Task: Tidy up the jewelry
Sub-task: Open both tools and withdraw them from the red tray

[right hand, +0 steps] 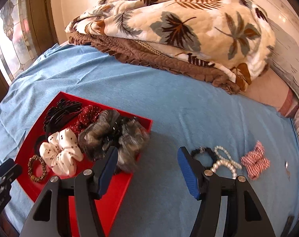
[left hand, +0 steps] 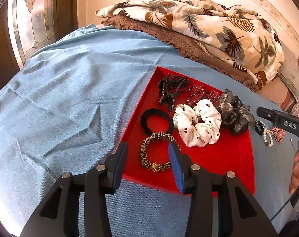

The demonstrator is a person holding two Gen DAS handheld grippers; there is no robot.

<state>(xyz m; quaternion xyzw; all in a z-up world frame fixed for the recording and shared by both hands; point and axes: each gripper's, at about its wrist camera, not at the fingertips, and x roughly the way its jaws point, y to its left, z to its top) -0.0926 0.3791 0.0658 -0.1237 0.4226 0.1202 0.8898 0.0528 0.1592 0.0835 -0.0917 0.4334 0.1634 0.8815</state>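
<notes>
**Kid:** Blue cloth (right hand: 189, 118) covers the whole bed. It is the biggest thing. At the back lies a leafy blanket (right hand: 179, 23) on a brown one, far from the work.

**Big sister:** And the red tray (left hand: 228, 158)?

**Kid:** It sits on the blue cloth. Inside are a black claw clip (left hand: 172, 90), a red dotted scrunchie (left hand: 198, 94), a white scrunchie (left hand: 197, 124), a black hair tie (left hand: 156, 121) and a leopard hair tie (left hand: 156, 154). The grey scrunchie (right hand: 114, 138) hangs over the tray's wall.

**Big sister:** What is not in the tray yet?

**Kid:** A pearl band (right hand: 225, 163), a small black tie (right hand: 202, 155) touching it, and a striped bow (right hand: 255, 163) just beside them. They lie on the cloth, right of the tray.

**Big sister:** And the grabbers?

**Kid:** The left gripper (left hand: 147, 165) is spread wide and holds nothing. It is over the leopard tie. The right gripper (right hand: 148, 172) is wide open too, empty, between the tray and the pearls.

**Big sister:** What could go wrong?

**Kid:** I think the pearls and the black tie could come up together, since they touch. The pearls look smooth, so they might slip out. The grey scrunchie could get bumped off the wall, because it sits right by the right grabber's finger. The cloth has wrinkles and could bunch up in a pinch.
</notes>
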